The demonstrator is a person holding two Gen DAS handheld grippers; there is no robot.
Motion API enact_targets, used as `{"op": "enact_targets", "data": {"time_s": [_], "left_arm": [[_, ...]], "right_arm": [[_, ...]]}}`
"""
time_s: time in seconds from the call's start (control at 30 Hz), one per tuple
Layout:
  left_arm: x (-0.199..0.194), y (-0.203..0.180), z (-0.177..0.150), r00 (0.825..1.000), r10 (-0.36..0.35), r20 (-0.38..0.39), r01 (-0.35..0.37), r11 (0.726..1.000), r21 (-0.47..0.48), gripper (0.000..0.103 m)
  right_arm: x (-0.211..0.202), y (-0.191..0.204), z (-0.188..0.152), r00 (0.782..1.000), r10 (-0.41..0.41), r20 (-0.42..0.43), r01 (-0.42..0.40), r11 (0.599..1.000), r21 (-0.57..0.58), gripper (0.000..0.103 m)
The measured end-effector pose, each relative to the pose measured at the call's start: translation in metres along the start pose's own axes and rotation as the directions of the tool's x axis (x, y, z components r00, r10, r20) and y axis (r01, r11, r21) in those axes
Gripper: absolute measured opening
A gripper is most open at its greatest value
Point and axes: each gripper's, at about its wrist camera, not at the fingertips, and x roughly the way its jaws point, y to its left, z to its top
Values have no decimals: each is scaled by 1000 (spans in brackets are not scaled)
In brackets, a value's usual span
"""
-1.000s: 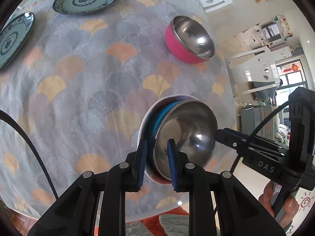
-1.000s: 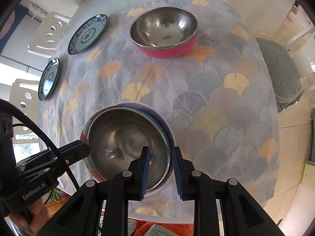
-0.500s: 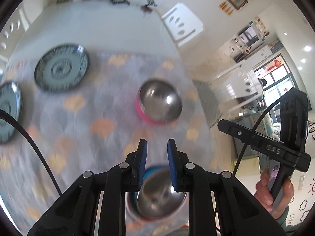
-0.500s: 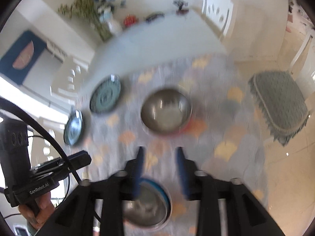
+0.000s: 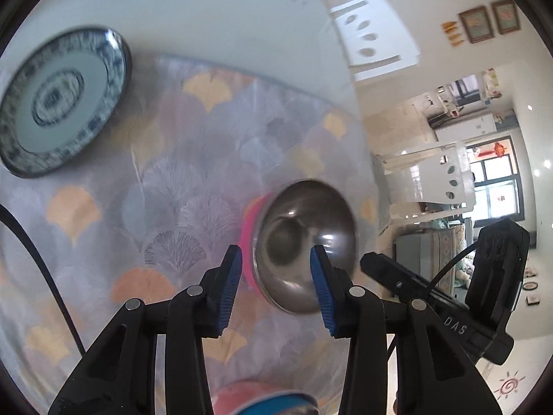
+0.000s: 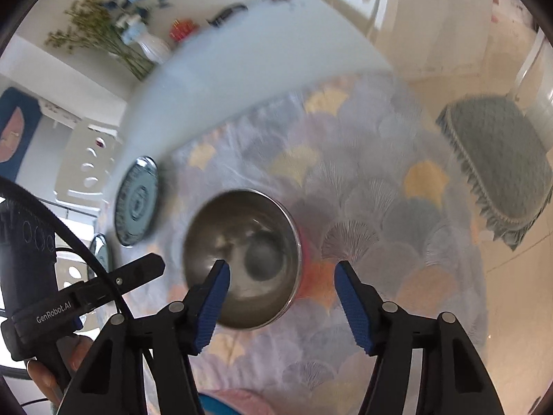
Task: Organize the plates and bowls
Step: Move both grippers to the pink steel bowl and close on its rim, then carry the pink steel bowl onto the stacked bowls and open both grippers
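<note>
A steel bowl with a pink outside (image 5: pixel 304 245) sits on the patterned cloth, also in the right wrist view (image 6: pixel 242 259). My left gripper (image 5: pixel 275 285) is open, its jaws on either side of the bowl's left rim. My right gripper (image 6: pixel 280 302) is open over the bowl's right rim. Neither holds anything. A stack of nested bowls, blue and pink (image 5: pixel 266 401), lies at the bottom edge, also in the right wrist view (image 6: pixel 221 403). A blue-patterned plate (image 5: pixel 58 103) lies far left, also in the right wrist view (image 6: pixel 136 200); a second plate (image 6: pixel 100 252) shows beyond it.
The tablecloth (image 5: pixel 166 180) covers a white table (image 6: pixel 242 58). White chairs (image 5: pixel 373 34) stand around it, and a cushioned chair (image 6: pixel 497 166) is on the right. A vase of flowers (image 6: pixel 138 41) and small items stand at the far end.
Both grippers let go of the nested bowl stack, lifted off, moved forward to the pink steel bowl, and opened wide. The stack now lies behind at the bottom edge.
</note>
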Motion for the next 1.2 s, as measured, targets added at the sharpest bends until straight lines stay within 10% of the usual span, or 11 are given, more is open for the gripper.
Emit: {"op": "enact_targets", "data": {"time_s": [0.47, 1.2], "left_arm": [[41, 20, 1, 998, -4, -68, 0, 999, -51, 15], [-90, -22, -55, 993, -47, 107, 46, 999, 14, 16]], "right_arm": [[54, -14, 0, 993, 13, -121, -11, 1000, 17, 20], [-65, 65, -49, 999, -48, 4, 48, 996, -69, 19]]}}
